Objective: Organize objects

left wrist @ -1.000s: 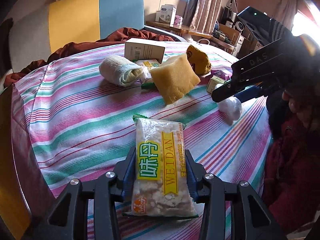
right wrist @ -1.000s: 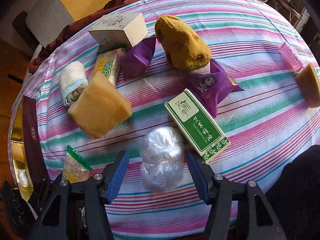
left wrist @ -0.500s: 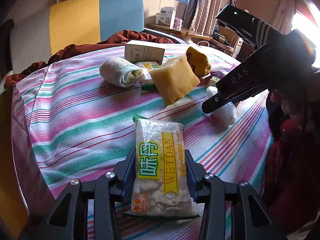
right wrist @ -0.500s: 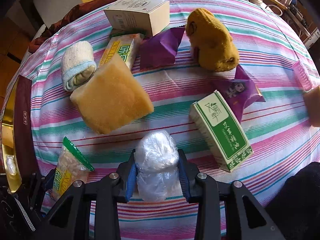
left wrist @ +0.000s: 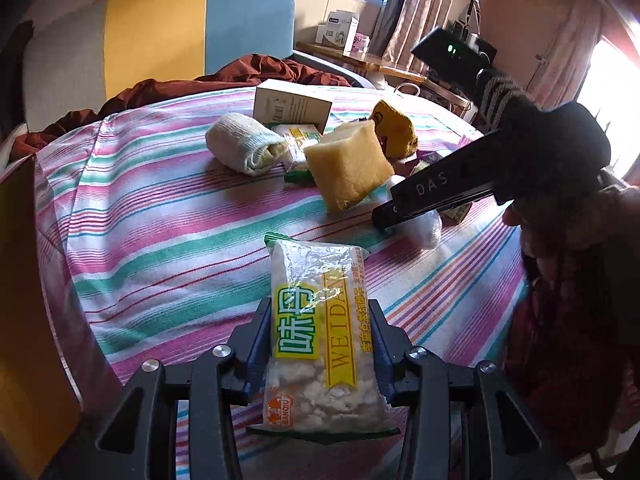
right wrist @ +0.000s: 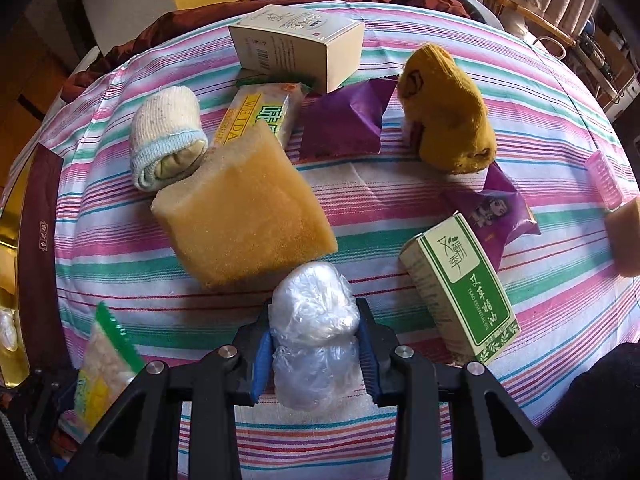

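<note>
My left gripper (left wrist: 318,332) is shut on a clear WEIDAN snack packet (left wrist: 320,344), held over the striped tablecloth (left wrist: 160,216). The packet also shows at the lower left of the right wrist view (right wrist: 102,364). My right gripper (right wrist: 314,340) is shut on a crumpled clear plastic ball (right wrist: 314,332), close above the cloth. In the left wrist view the right gripper (left wrist: 384,216) hides most of the ball (left wrist: 426,230).
On the table lie a yellow sponge (right wrist: 244,216), a rolled white sock (right wrist: 166,142), a second WEIDAN packet (right wrist: 260,114), a cream box (right wrist: 296,44), purple packets (right wrist: 344,120), a mustard sock (right wrist: 448,112), a green-white box (right wrist: 460,284) and a pink comb (right wrist: 604,180). A dark red box (right wrist: 38,232) sits left.
My right gripper has shut on the plastic ball and moved forward with it toward the sponge. My left gripper still holds the snack packet, barely moved.
</note>
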Tool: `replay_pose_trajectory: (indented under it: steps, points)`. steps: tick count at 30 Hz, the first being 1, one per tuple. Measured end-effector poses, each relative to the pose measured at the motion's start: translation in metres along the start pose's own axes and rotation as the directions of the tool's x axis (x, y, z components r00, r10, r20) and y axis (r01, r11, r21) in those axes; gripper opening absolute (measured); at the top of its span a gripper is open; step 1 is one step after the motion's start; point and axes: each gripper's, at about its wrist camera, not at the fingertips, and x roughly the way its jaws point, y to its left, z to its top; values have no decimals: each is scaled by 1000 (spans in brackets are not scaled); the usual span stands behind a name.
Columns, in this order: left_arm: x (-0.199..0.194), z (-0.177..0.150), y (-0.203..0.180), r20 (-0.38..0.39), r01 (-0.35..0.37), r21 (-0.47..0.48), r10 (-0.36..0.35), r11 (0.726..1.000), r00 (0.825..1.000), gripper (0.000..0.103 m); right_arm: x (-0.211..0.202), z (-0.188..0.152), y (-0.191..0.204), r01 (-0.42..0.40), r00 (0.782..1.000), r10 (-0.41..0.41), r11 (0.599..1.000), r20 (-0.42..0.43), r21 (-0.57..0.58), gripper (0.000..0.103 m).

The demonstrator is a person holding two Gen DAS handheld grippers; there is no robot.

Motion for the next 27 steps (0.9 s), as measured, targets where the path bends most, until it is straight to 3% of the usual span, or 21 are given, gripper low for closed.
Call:
replay_pose_trajectory:
  steps: [5, 9, 12, 15, 19, 22, 27]
  points:
    - [-56, 11, 18, 110, -10, -52, 16, 999, 994, 45, -1, -2, -2, 7, 1000, -7, 1000, 9, -10, 37]
    - [-97, 16, 67, 146, -71, -207, 103, 976, 984, 45, -2, -3, -4, 15, 1000, -15, 1000, 13, -17, 37]
    - [-117, 6, 111, 113, -158, -317, 203, 935, 973, 45, -3, -4, -7, 18, 1000, -18, 1000, 15, -19, 37]
    - [-132, -21, 154, 54, -256, -406, 303, 877, 951, 45, -4, -4, -9, 23, 1000, -22, 999, 17, -24, 37]
    - [-139, -58, 204, -53, -355, -505, 382, 787, 922, 45, -5, -4, -12, 26, 999, -26, 999, 19, -28, 37]
    - [-143, -77, 221, -115, -403, -545, 410, 736, 905, 45, -5, -3, -12, 27, 999, -27, 999, 19, -29, 37]
    - [-139, -94, 228, -179, -452, -544, 428, 707, 886, 45, -7, -4, -18, 29, 999, -28, 999, 21, -31, 37]
